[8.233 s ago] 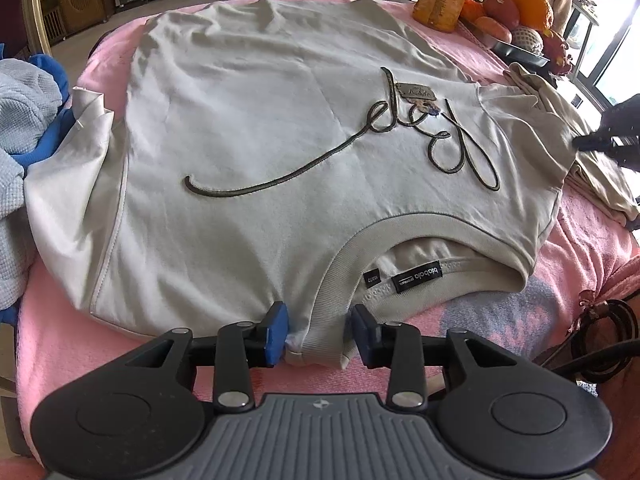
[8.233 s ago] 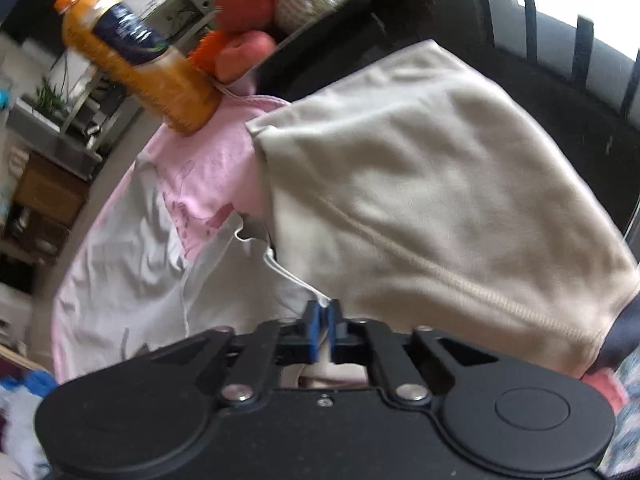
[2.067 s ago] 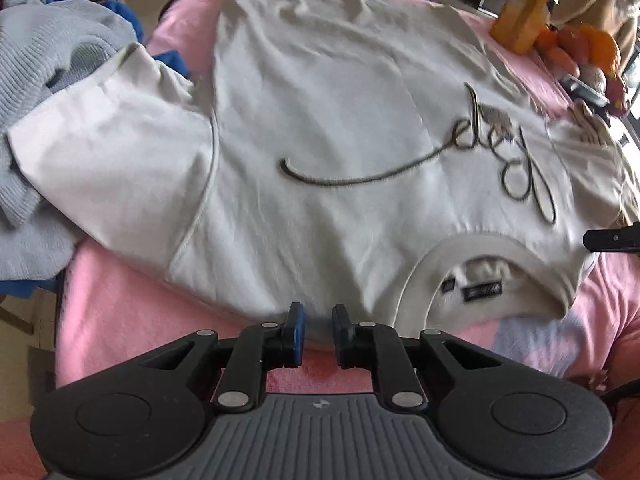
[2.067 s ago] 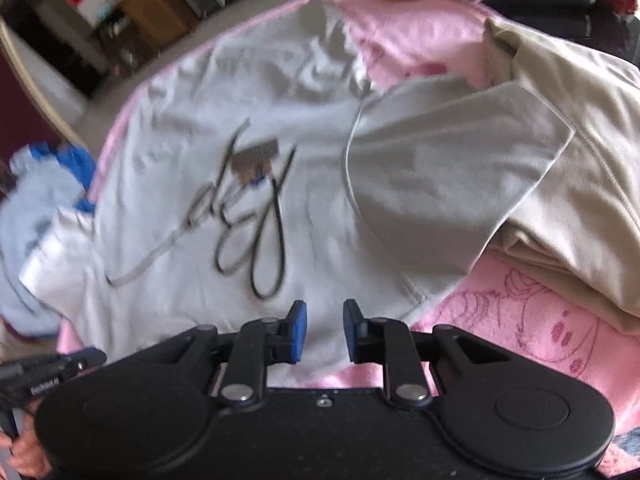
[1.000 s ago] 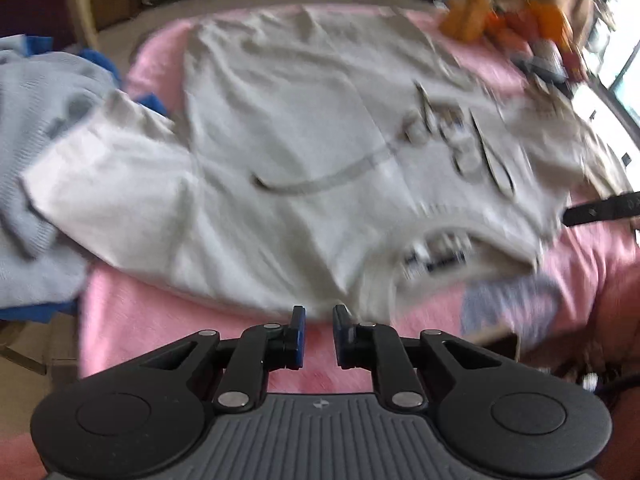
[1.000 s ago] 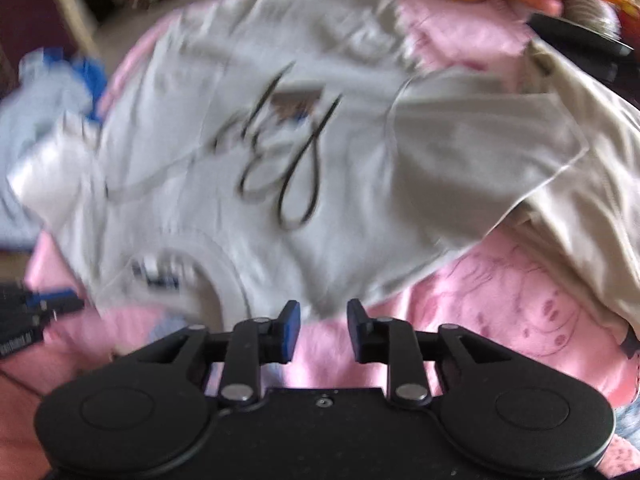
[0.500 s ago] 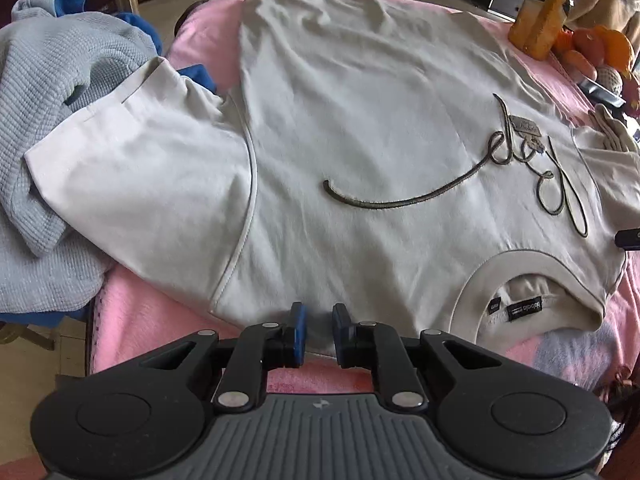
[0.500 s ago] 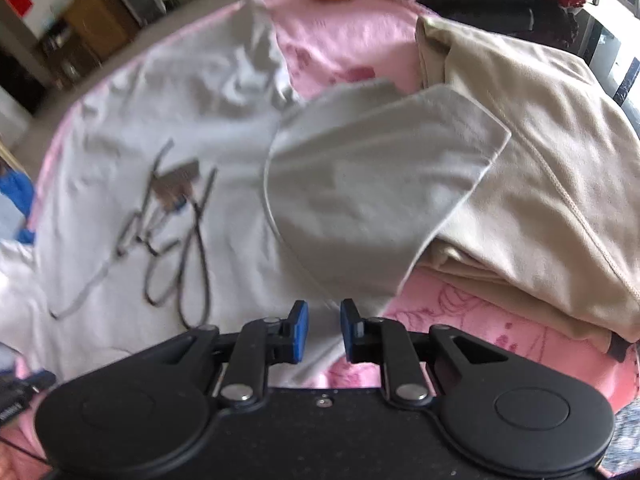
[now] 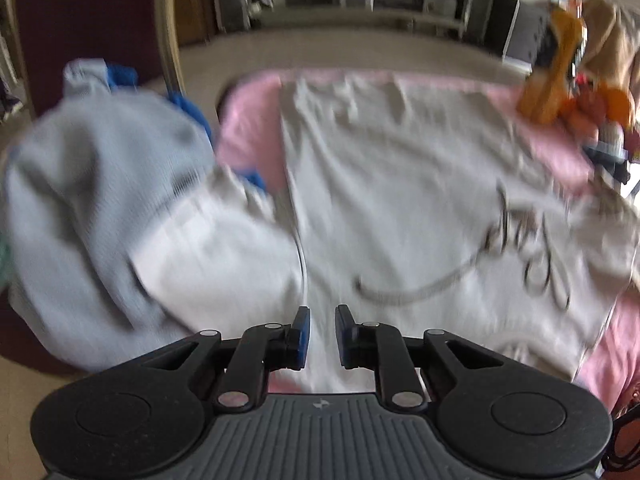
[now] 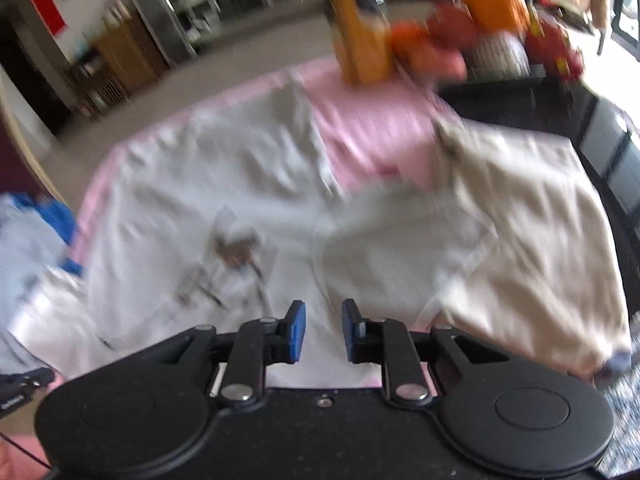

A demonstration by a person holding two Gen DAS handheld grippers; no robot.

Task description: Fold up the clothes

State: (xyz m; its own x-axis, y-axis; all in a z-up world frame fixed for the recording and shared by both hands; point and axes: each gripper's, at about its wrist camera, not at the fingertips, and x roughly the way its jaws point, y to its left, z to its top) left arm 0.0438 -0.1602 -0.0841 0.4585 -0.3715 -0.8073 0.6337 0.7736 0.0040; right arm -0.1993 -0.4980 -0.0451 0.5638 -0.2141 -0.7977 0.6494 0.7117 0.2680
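The grey T-shirt [image 9: 400, 200] lay spread face up on the pink cover [image 10: 360, 132] of the surface, neck nearest the cameras, script lettering [image 9: 524, 252] across the chest. Both views were smeared with motion blur. The left gripper [image 9: 321, 334] hung above the shoulder seam where the left sleeve [image 9: 216, 256] ran out over a heap of pale blue knitwear [image 9: 80, 184]; its fingers [image 9: 301, 336] stood narrowly apart and were opening, nothing between them. The right gripper [image 10: 322, 332] sat above the other shoulder, beside the right sleeve [image 10: 392, 248], which rested on a beige garment [image 10: 540, 232]. Its fingers were likewise parting, a narrow gap, empty.

This looked like the moment between grasps: shirt flattened, no fold made yet. Next move, by my reading, would be to come down on the two sleeves or shoulders, pinch cloth, and bring them inward over the chest, taking only one layer and leaving the neighbouring clothes alone.
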